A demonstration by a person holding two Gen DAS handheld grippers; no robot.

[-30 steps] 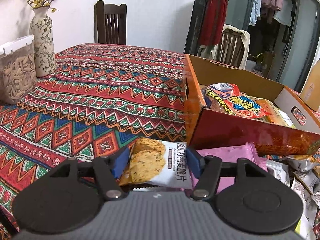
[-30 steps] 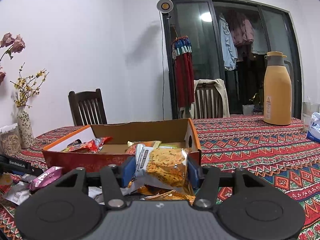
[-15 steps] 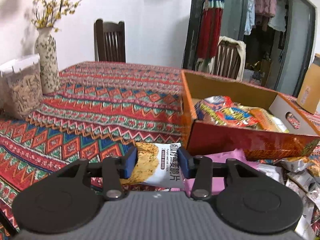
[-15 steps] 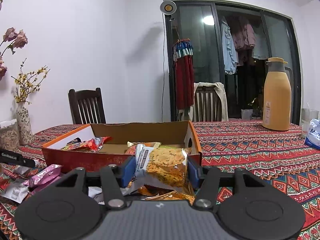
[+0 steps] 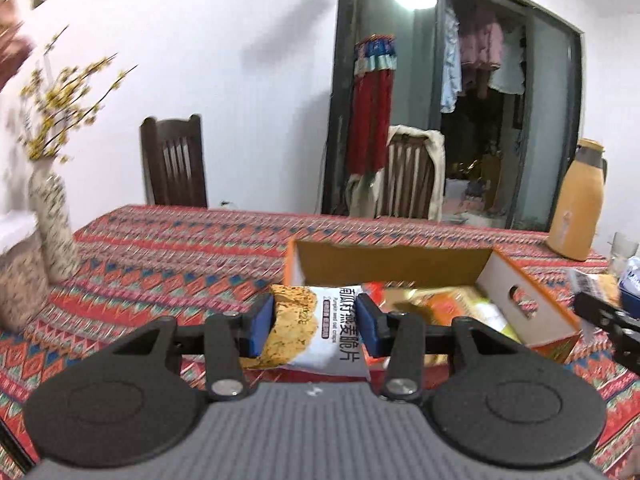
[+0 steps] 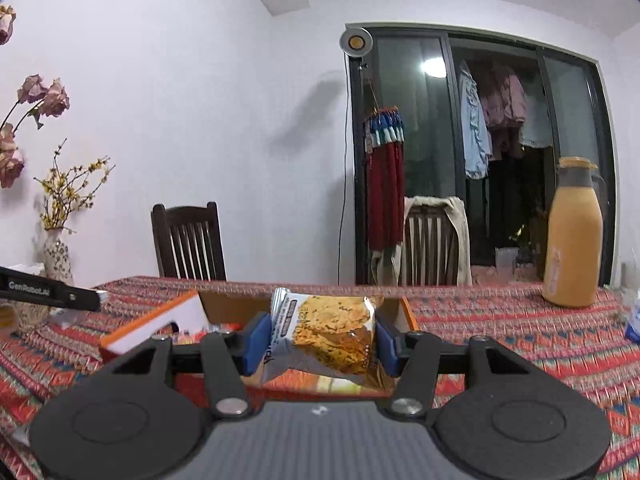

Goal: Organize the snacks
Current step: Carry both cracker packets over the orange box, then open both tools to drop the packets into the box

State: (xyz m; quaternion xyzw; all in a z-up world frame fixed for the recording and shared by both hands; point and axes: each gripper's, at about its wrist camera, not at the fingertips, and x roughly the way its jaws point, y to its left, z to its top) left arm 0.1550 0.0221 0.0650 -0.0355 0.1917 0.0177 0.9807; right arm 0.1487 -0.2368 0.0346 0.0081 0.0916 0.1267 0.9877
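Observation:
My left gripper (image 5: 316, 322) is shut on a white and orange cracker packet (image 5: 316, 332) and holds it in the air in front of the open orange cardboard box (image 5: 524, 304), which holds several snack packets (image 5: 452, 306). My right gripper (image 6: 320, 340) is shut on a similar cracker packet (image 6: 328, 332), raised above the near side of the same box (image 6: 156, 328). The right gripper shows at the right edge of the left wrist view (image 5: 604, 316); the left gripper's side shows at the left of the right wrist view (image 6: 48, 292).
The table has a red patterned cloth (image 5: 168, 256). A flower vase (image 5: 52, 224) and a jar stand at the left. An orange thermos (image 6: 572, 248) stands at the back right. Two wooden chairs (image 6: 188, 240) stand behind the table.
Both grippers have risen with their packets. The left one closed on its packet, lifted it off the table and swung toward the box. The right one moved up above the box's edge.

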